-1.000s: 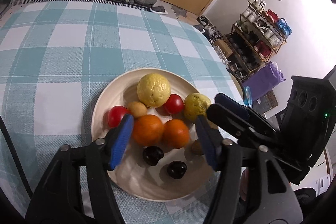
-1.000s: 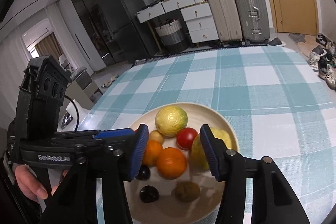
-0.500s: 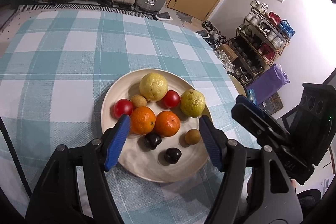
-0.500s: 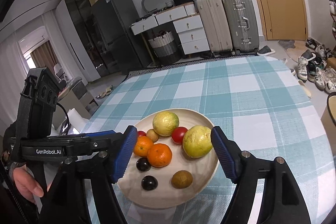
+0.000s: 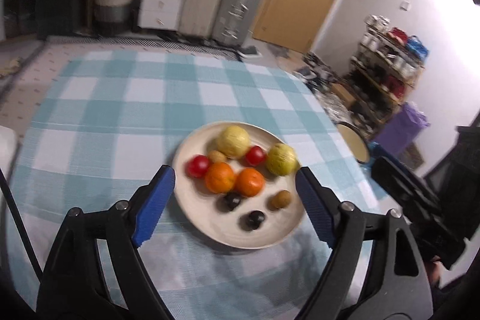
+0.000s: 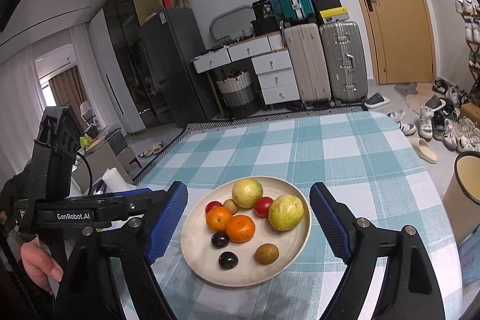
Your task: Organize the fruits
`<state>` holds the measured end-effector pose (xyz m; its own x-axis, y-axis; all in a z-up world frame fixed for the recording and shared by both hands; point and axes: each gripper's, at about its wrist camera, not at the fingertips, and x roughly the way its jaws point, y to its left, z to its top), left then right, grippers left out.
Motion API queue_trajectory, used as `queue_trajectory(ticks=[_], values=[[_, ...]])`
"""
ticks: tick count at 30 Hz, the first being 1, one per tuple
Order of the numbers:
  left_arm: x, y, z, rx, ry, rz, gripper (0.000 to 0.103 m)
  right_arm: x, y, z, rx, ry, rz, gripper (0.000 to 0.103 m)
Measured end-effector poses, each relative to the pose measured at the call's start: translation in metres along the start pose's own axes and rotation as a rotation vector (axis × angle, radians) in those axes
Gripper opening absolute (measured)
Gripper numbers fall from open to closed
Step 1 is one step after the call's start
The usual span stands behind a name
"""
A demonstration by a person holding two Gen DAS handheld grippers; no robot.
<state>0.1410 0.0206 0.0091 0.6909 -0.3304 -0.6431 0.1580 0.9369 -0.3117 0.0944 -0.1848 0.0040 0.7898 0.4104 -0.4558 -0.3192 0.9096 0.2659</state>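
A cream plate point(image 6: 198, 254) rests on the checked tablecloth point(image 6: 330, 146). It holds two yellow-green fruits point(image 6: 285, 212), two oranges point(image 6: 240, 227), two red tomatoes point(image 6: 262, 206), two dark plums point(image 6: 228, 260) and small brown fruits point(image 6: 266, 253). My right gripper point(image 6: 247, 186) hangs above and behind the plate, jaws opening, nothing between its pads. In the left wrist view the same plate point(image 5: 192, 209) lies beyond my left gripper point(image 5: 234, 170). Its jaws are opening too and hold nothing. That view is slightly blurred.
A cream bucket point(image 6: 465, 188) stands past the table's right edge. A person's hand point(image 6: 39, 263) holds the left gripper's handle at the left. Suitcases point(image 6: 342, 62), drawers and shoes sit on the floor beyond the far table edge.
Both grippers have drawn back and up from the plate while their jaws widened. The yellow-green fruit that was between the right fingers now lies on the plate's right side.
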Motion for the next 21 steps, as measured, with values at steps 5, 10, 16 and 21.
queue_trajectory(ticks=[5,10,16,21], values=[[-0.017,0.001,-0.007,0.01,-0.095,0.064,0.084,-0.016,0.007,-0.006,-0.025,-0.053,-0.002,0.094],[-0.038,-0.006,-0.015,0.054,-0.192,0.119,0.091,-0.027,0.017,-0.014,-0.084,-0.087,-0.012,0.096],[-0.064,-0.013,-0.024,0.074,-0.299,0.134,0.102,-0.045,0.029,-0.021,-0.124,-0.167,-0.01,0.101],[-0.075,-0.02,-0.033,0.1,-0.352,0.192,0.102,-0.052,0.029,-0.024,-0.133,-0.197,-0.012,0.103]])
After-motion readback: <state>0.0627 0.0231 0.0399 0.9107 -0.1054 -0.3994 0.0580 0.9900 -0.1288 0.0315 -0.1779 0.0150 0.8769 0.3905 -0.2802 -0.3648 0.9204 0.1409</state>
